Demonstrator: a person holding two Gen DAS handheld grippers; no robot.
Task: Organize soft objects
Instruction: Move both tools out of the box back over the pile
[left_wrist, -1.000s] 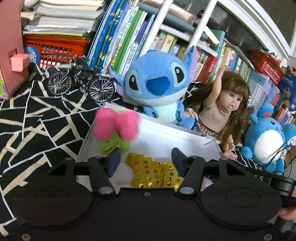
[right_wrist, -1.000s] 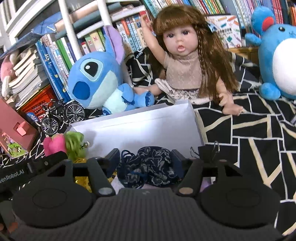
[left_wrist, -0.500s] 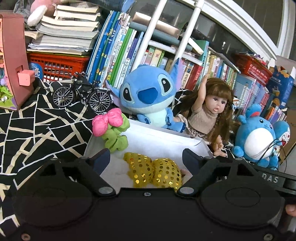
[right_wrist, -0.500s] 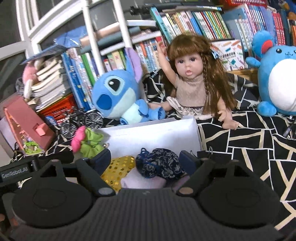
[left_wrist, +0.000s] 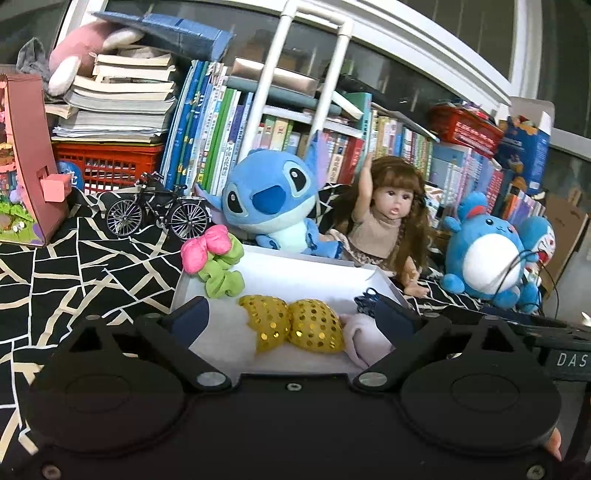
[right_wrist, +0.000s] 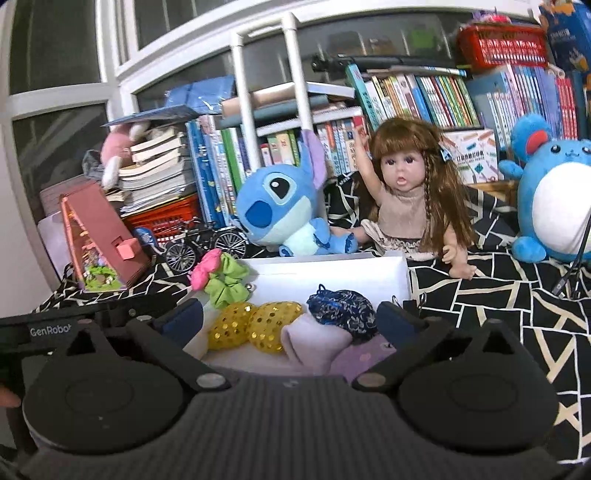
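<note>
A white box (left_wrist: 280, 264) is sitting on the black cloth with cream lines (left_wrist: 74, 266), and the soft things are lying in it. At its left edge a green scrunchie with a pink bow (left_wrist: 216, 260) is draping over the rim, the bow puffed and the green fabric crumpled below it. Next along the box's near edge a gold sequinned bow (left_wrist: 291, 323) is lying flat, its two rounded lobes glinting. To its right a pale lilac cloth (right_wrist: 314, 341) is bunching in soft folds, and behind that, toward the box's right edge, a dark blue patterned scrunchie (right_wrist: 341, 310) is resting on top of it.

The left gripper (left_wrist: 291, 314) is hovering over the near edge of the box, its jaws having just been opening and now standing wide with nothing pinched between them. The right gripper (right_wrist: 290, 319) is doing likewise, jaws just spread wide and empty, the gold bow and lilac cloth lying loose below.

Beyond the far edge a blue Stitch plush (left_wrist: 273, 201) and a long-haired doll (left_wrist: 388, 221) are sitting side by side.
</note>
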